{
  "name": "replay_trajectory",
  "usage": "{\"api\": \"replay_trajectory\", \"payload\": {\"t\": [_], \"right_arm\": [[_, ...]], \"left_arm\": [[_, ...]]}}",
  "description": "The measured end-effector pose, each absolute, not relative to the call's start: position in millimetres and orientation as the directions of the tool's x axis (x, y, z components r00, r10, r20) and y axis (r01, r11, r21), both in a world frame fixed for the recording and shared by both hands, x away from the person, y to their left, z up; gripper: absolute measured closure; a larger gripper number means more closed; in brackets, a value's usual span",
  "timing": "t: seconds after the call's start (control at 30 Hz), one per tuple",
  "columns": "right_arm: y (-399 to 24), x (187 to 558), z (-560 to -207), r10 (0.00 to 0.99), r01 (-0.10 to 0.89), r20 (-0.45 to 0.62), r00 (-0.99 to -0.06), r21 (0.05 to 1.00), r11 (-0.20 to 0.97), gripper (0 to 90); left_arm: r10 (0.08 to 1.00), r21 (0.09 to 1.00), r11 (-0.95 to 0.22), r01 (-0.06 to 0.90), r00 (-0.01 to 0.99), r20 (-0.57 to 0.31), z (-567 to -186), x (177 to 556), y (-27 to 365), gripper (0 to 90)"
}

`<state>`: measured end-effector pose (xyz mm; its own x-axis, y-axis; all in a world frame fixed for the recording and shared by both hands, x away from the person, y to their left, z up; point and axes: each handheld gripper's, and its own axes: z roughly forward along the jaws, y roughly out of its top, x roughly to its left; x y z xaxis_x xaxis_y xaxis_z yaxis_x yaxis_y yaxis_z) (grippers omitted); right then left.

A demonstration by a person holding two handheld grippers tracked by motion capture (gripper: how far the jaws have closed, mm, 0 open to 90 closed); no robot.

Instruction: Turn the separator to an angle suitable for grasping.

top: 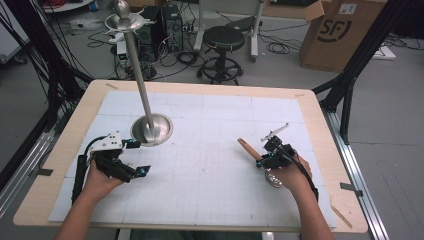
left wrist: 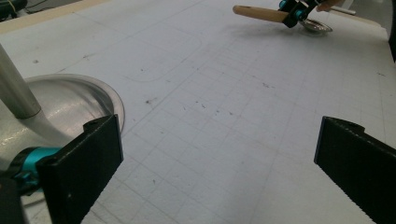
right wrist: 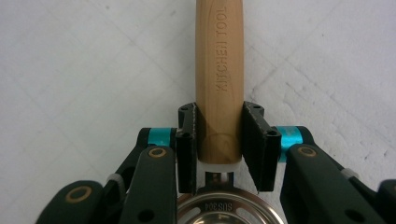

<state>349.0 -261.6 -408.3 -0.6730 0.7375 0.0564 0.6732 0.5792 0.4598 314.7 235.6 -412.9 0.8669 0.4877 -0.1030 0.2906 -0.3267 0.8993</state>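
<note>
Right claw [right wrist: 218, 144] is clamped on the wooden handle [right wrist: 219, 79] of a ladle, jaws pressed to both sides near the handle's base; "KITCHEN TOOL" is stamped along the wood, and the metal bowl [right wrist: 224, 210] below the jaws reads SUS304. From the high view the ladle [top: 250, 148] sits at the near right of the desk [top: 320, 125], handle pointing up-left & lifted off the white grid mat [top: 210, 150], bowl under the right hand [top: 290, 172]. Left claw [top: 135, 157] is at the near left, jaws spread wide w/ nothing between them, hovering over the mat just near of the round metal base [top: 152, 129] of a tall steel stand [top: 135, 60]; the left jaw is right beside the base rim in the left gripper view. The two claws are well apart. Beyond the desk: a black stool [top: 223, 45] & a cardboard box [top: 340, 30] on the floor.
</note>
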Motion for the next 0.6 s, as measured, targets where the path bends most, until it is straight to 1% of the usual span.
{"api": "replay_trajectory", "payload": {"t": [0.27, 0.6], "right_arm": [[-266.2, 346.6, -397.9, 0.720, 0.640, 0.094, -0.688, 0.545, 0.541, 68.4], [-265.3, 342.0, -391.6, 0.709, 0.625, 0.090, -0.700, 0.557, 0.546, 68.3]], "left_arm": [[0.488, 0.903, -0.316, 0.290, 0.866, -0.107, -412.3, 314.5, 236.0, 1.8], [0.481, 0.905, -0.318, 0.283, 0.871, -0.103, -410.2, 315.5, 234.4, 1.8]]}}
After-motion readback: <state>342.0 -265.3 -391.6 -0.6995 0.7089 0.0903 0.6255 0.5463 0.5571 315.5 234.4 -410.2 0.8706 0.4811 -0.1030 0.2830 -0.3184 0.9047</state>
